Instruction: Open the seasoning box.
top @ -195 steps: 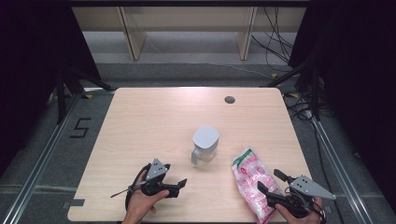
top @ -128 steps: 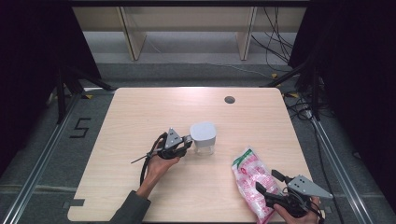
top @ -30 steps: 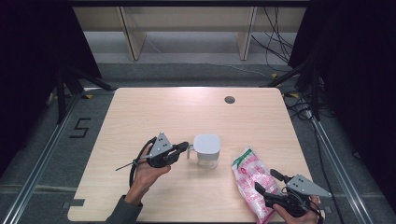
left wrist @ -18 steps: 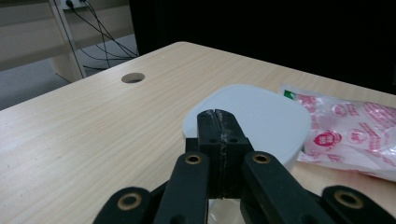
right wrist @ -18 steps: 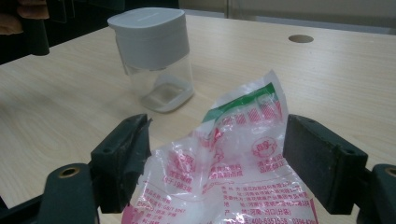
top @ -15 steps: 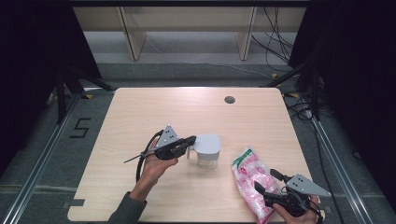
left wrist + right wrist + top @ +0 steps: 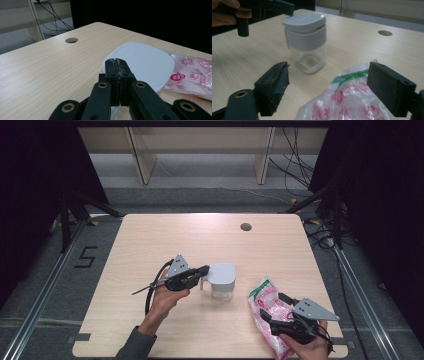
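A clear jar (image 7: 221,291) with a white lid (image 7: 222,273) stands in the middle of the wooden table (image 7: 150,240). My left gripper (image 7: 204,269) is shut, and its tips rest against the lid's left edge. In the left gripper view the pressed jaws (image 7: 116,62) sit at the lid's (image 7: 142,63) near rim. In the right gripper view the lid (image 7: 304,18) sits tilted on the jar (image 7: 308,50), with a gap at one side. My right gripper (image 7: 274,307) stands open astride the top of a pink-and-white plastic bag (image 7: 262,295), (image 7: 347,105).
A round cable hole (image 7: 245,226) lies near the table's far right. Wooden shelf legs (image 7: 140,155) and loose cables stand on the floor beyond the far edge. Dark curtains flank both sides. The bag (image 7: 192,75) lies right of the jar.
My left gripper has moved right from beside the jar until its tips meet the lid. The right gripper has shifted slightly over the bag. Jar and bag stay in place.
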